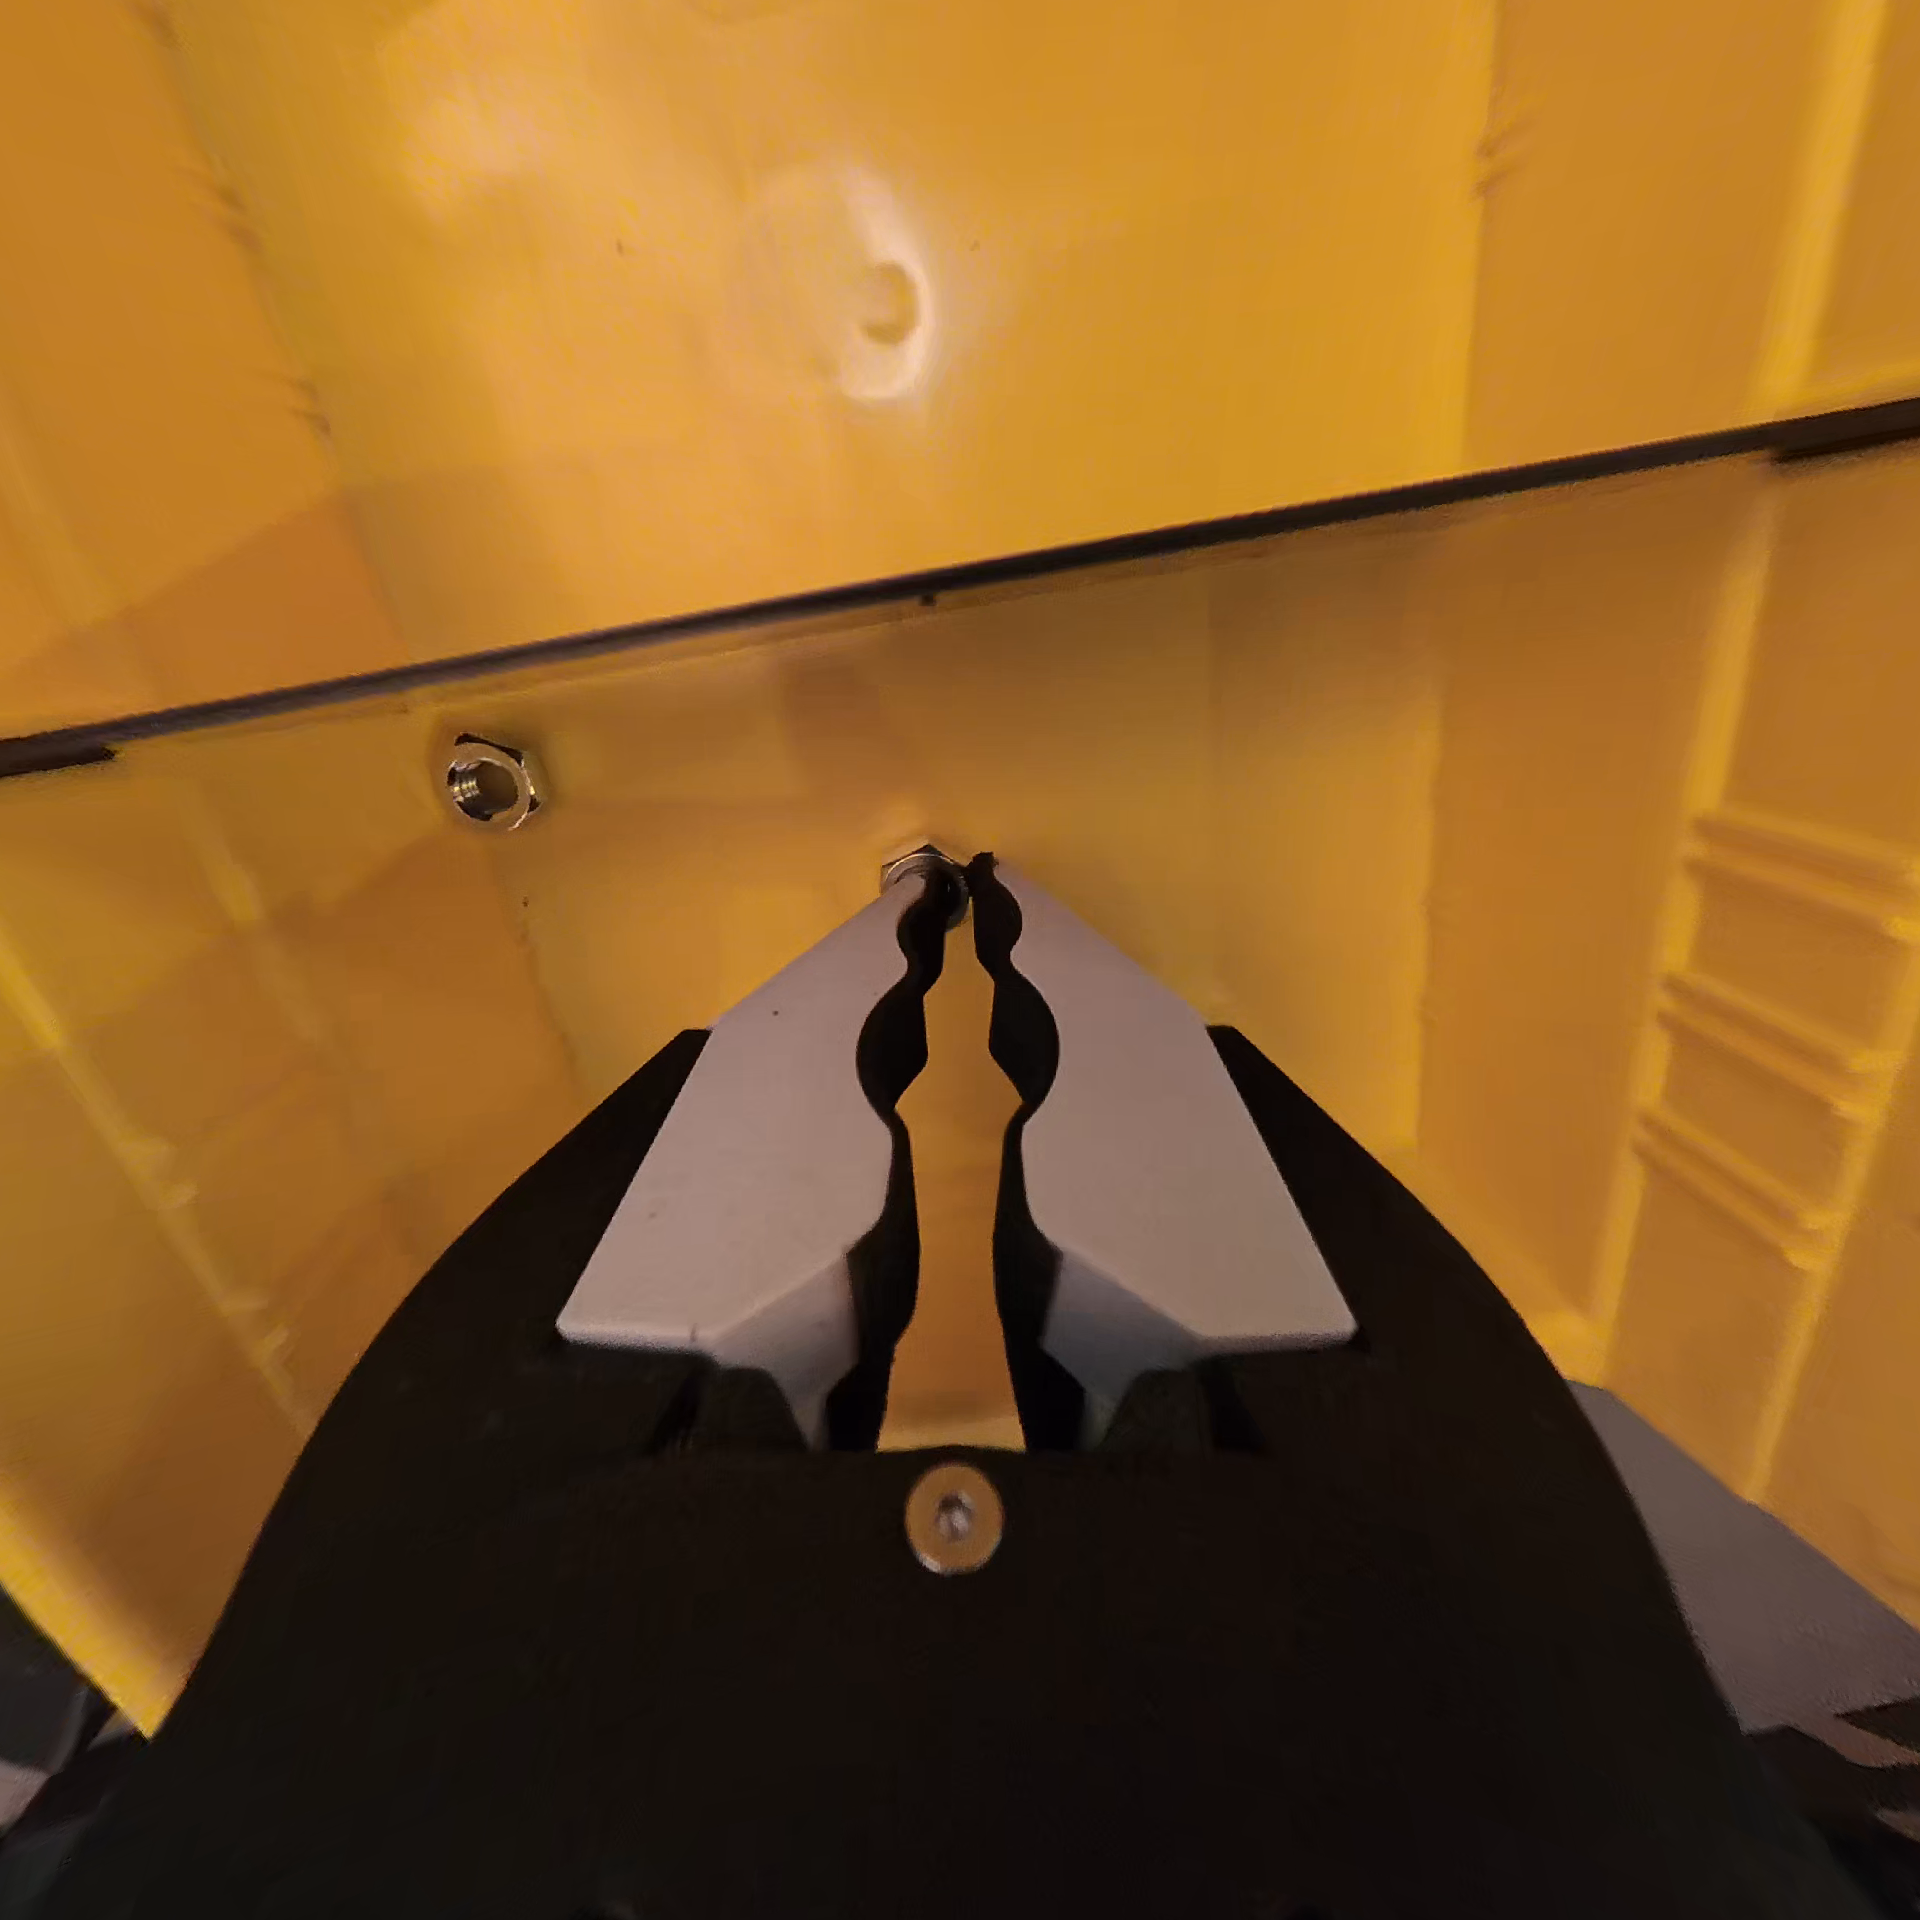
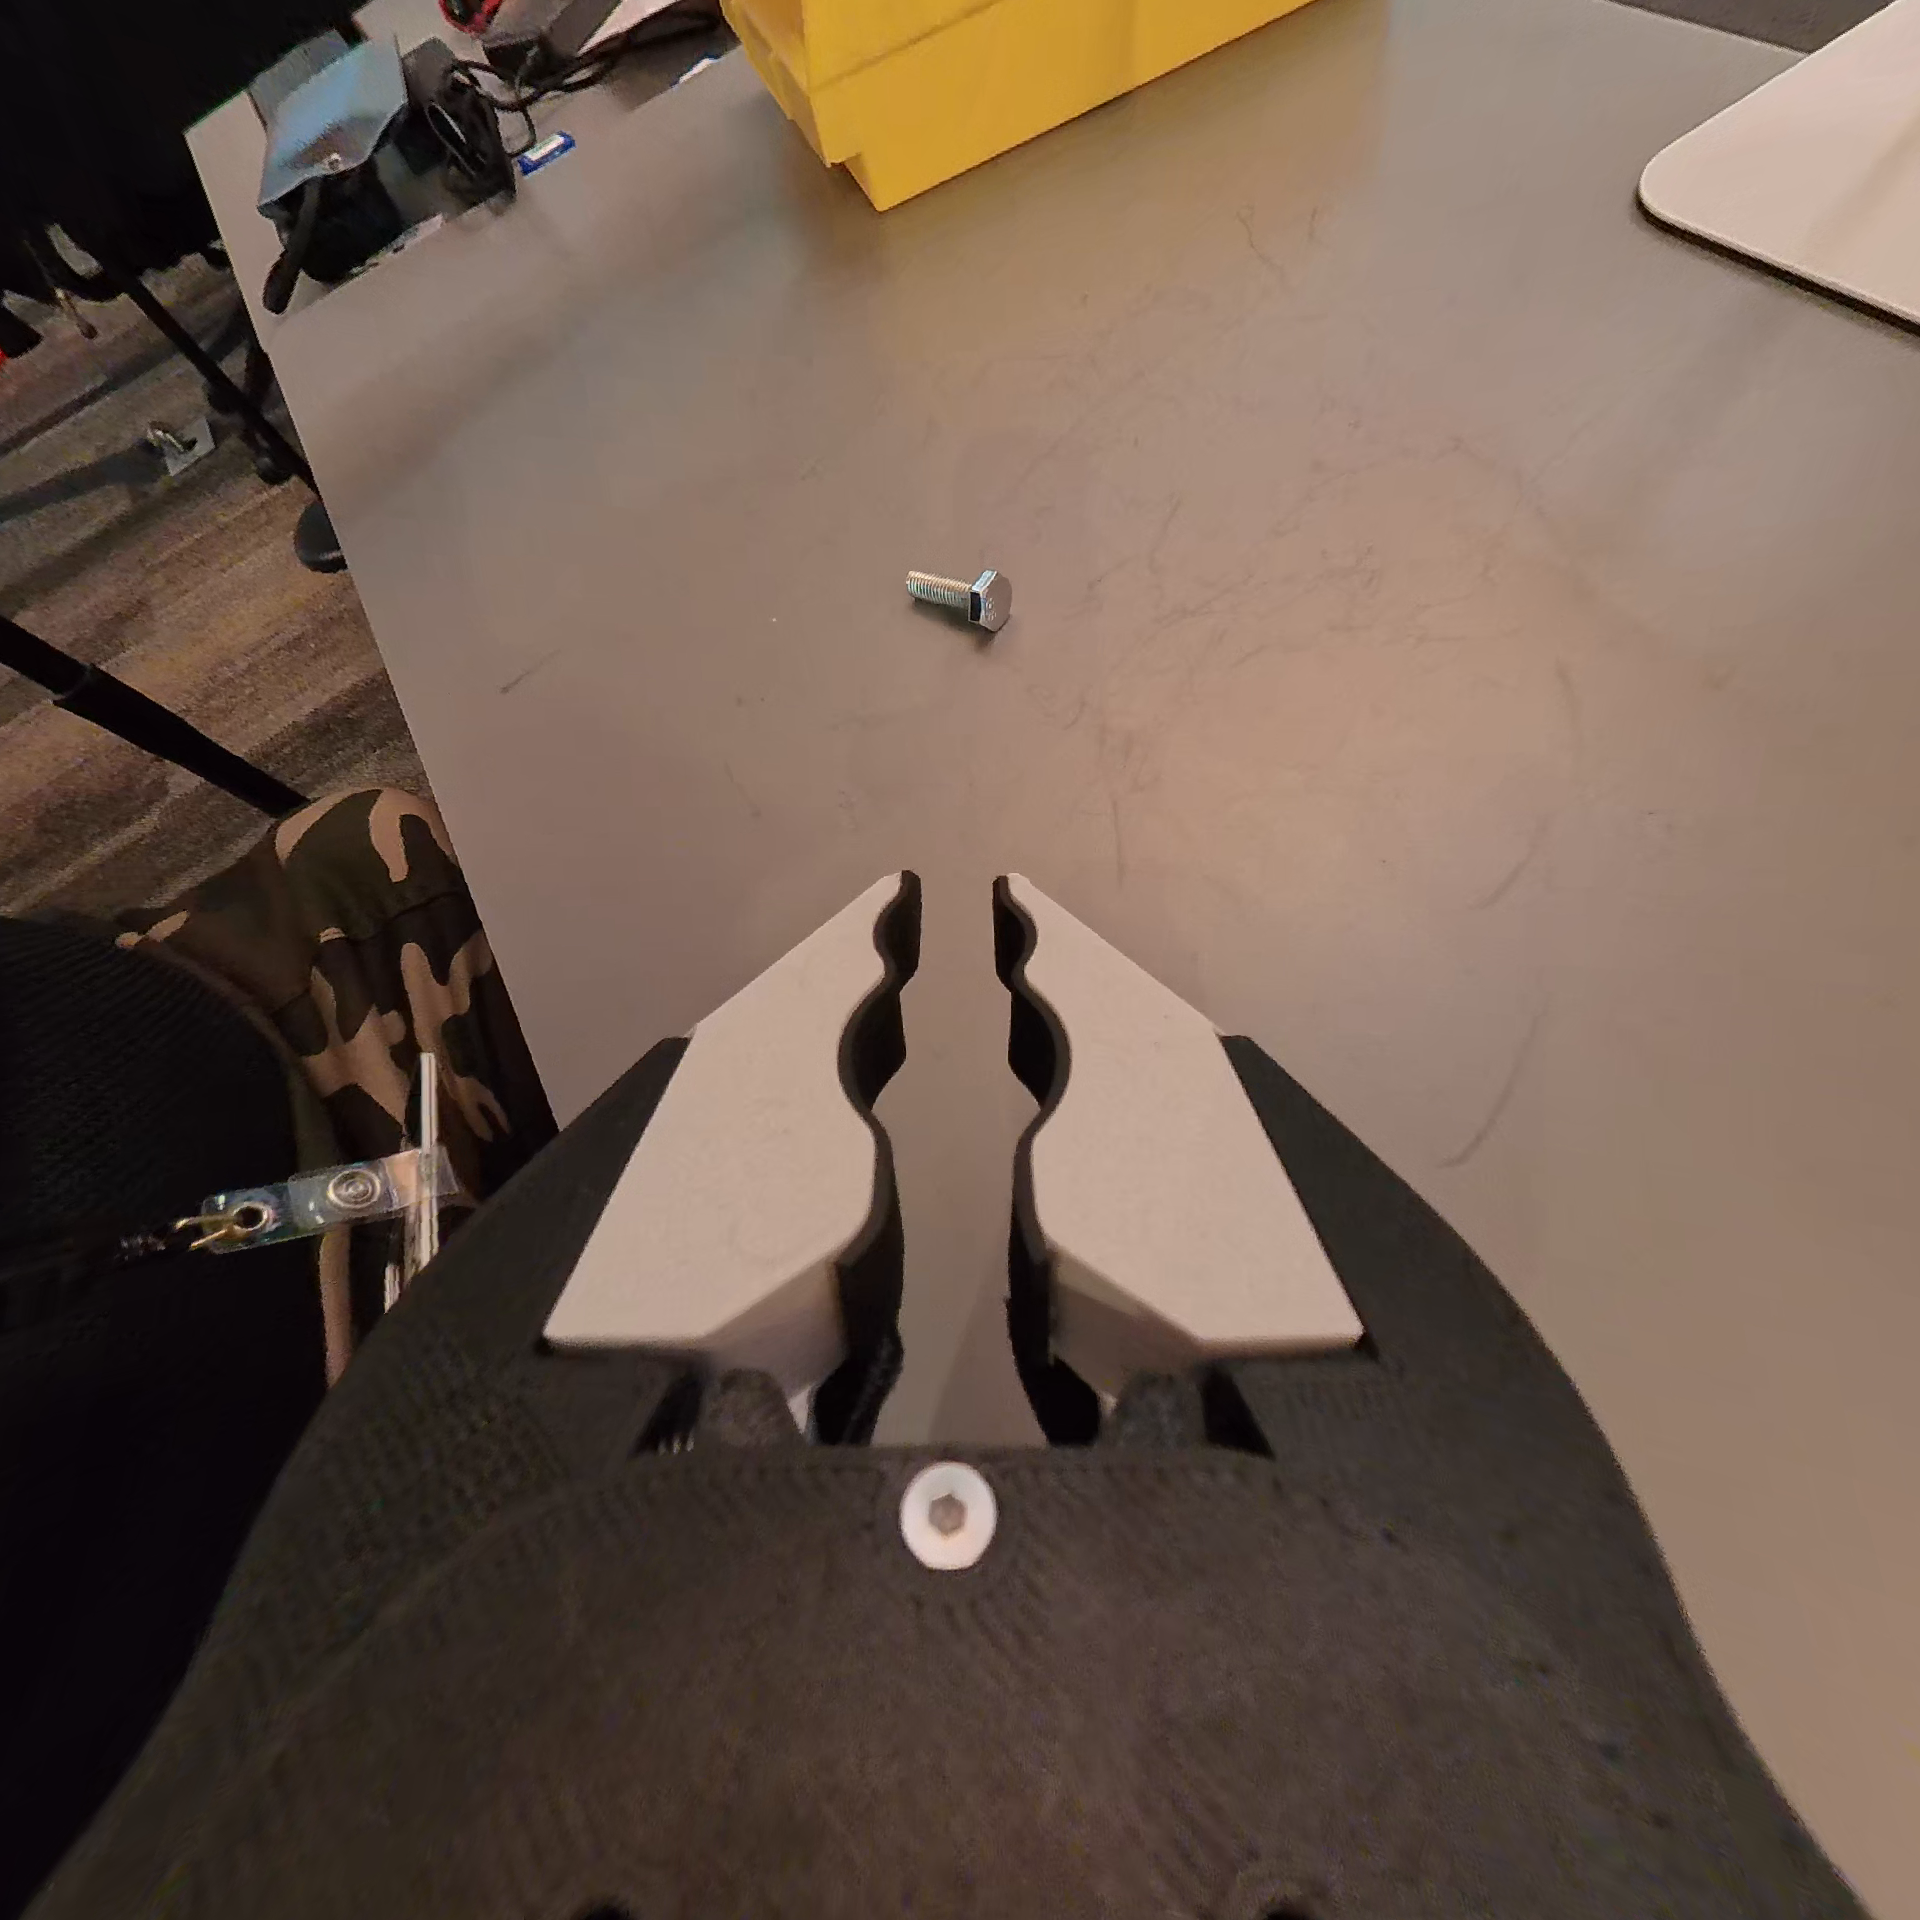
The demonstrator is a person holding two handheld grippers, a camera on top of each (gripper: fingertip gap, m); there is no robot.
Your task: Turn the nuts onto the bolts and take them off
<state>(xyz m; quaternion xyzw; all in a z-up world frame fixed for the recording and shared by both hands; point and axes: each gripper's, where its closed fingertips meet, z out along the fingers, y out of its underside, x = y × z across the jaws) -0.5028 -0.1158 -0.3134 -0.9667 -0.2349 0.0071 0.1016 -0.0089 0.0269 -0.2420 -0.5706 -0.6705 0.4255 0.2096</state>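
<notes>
Here, inside the yellow bin [image 1: 1039, 260]: left hand-held gripper [image 1: 951, 883] reaching to the bin floor beside a black divider [image 1: 935, 597], tips narrowed around a small nut [image 1: 920, 868]. Seemingly pinching that nut, though a thin slit between the tips remains and the right tip may not be touching, so hold not certain. Second nut [image 1: 490, 795] lying loose to the left of the tips, close under the divider, threaded hole turned toward the camera.

Out on the grey worktop [image 2: 1351, 727]: right hand-held gripper [image 2: 956, 883] released, nothing between its fingers, gap modest. Bolt [image 2: 961, 601] lying flat straight ahead of those tips, apart from them, nothing in between. Long axis running nearly crosswise to the fingers, slightly slanted: hex head to the right, threaded end to the left. Same yellow bin seen at the far edge beyond the bolt; pale mat [image 2: 1787, 177] off to the far right.

Probably at the gathering stage, nothing threaded yet. Bolt plainly nearer the right side; left busy in the bin. Straight advance and descent likely enough, then closing across the shank or head. Crosswise lie awkward: fingers close left to right, along the bolt's length, so a wrist turn probably needed. Risk of the bolt rolling off if nudged.
</notes>
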